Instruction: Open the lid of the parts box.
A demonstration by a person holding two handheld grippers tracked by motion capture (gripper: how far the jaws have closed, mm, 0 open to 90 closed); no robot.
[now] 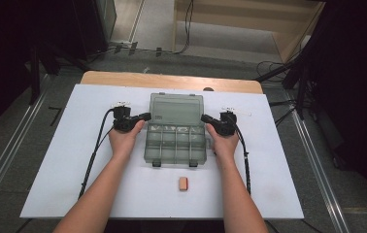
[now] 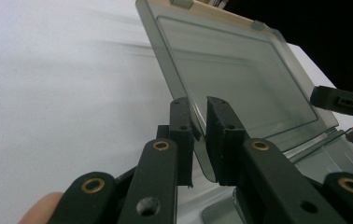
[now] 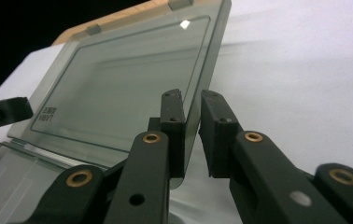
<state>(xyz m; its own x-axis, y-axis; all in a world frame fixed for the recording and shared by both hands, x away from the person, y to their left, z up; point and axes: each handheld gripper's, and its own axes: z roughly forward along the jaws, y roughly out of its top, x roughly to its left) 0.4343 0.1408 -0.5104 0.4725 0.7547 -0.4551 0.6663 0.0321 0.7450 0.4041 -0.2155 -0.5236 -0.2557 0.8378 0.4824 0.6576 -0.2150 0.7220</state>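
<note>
Pinching the thin side edges, the clear box lid (image 2: 240, 74) is held by the left tool (image 2: 198, 140) and right tool (image 3: 191, 135); light, stiff, slippery plastic.

Right claw (image 3: 191, 135) seen along its two black jaws, which straddle the side edge of the raised, smoke-grey transparent plastic lid (image 3: 123, 88); a narrow gap shows at the jaw beyond the lid's edge. Left of the lid, the tip of the other black claw (image 3: 2, 113). Behind the lid, the white worktop (image 3: 305, 79).
</note>
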